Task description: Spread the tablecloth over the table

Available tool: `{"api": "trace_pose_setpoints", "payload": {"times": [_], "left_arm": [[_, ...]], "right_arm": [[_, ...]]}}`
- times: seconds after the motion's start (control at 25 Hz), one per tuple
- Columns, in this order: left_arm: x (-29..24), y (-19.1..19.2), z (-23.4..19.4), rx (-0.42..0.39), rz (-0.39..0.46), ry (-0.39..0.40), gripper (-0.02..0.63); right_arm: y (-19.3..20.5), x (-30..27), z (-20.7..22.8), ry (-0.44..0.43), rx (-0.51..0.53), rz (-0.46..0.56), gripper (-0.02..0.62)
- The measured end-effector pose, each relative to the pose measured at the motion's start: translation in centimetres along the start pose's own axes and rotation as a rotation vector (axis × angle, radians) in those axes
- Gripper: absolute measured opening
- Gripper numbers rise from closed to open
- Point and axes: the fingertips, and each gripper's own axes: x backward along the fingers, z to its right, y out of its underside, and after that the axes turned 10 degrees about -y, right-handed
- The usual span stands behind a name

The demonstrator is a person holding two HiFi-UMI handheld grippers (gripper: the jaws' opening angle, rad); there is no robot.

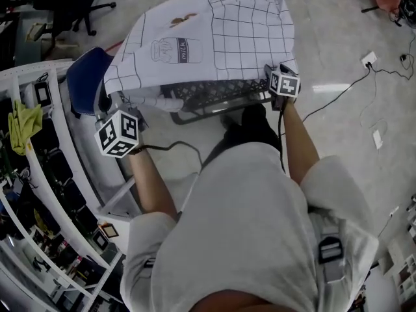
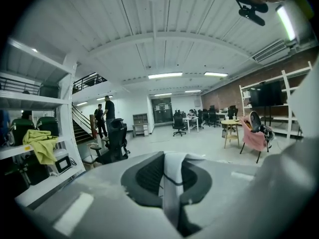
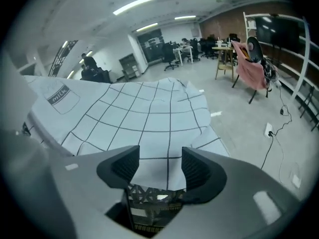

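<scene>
Tablecloth (image 1: 214, 25): one, white with a thin dark grid, a drawn jar labelled "milk" and a small brown picture near it. It lies draped over the single tabletop (image 1: 208, 96), whose dark latticed near edge shows bare below the cloth's hem; the cloth's far side hangs down toward the floor.

Two grippers are at the near edge, one at each corner. The left gripper (image 2: 167, 158) has its jaws closed on a narrow fold of the cloth, which runs up between the pads as a white strip. The right gripper (image 3: 160, 156) has its jaws wide apart; the cloth's hem lies just beyond them over the lattice, and neither pad presses it.

One yellow rag (image 1: 23, 125) lies on the shelving at left.
</scene>
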Motion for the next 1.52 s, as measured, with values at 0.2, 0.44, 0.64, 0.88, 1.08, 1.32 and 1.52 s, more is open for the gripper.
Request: {"api": "trace_pose_setpoints", "payload": {"times": [0.2,0.44,0.64,0.88,1.08,1.32,1.52], "left_arm": [[0.1,1.0,0.3,-0.027,-0.023,-0.010,0.020],[-0.4,2.1,-0.2,-0.042,-0.043,-0.019,0.020],[-1.5,2.4,-0.5,-0.003,-0.041,-0.026,0.020],[-5.5,-2.2,-0.2,0.051,0.007,-0.012,0.020],[-7.6,-9.4,-0.4,0.094,0.117,-0.035,0.020],[-9.6,-12.8,0.4,0.085,0.165,0.000,0.020],[-9.0,-10.8,-0.1,0.085,0.126,0.010,0.020]], "right_arm": [[3.7,-4.1,0.4,0.083,0.076,-0.177,0.208],[2.7,-4.0,1.3,0.105,0.207,-0.193,0.008],[-7.3,1.7,1.0,0.068,0.233,0.089,0.008],[-30.2,8.6,-2.9,-0.083,0.330,0.396,0.006],[-46.4,18.0,-7.4,-0.032,0.501,0.652,0.006],[-46.1,21.0,-3.4,0.090,0.394,0.708,0.007],[-41.1,21.8,-2.6,0.101,0.436,0.659,0.006]]}}
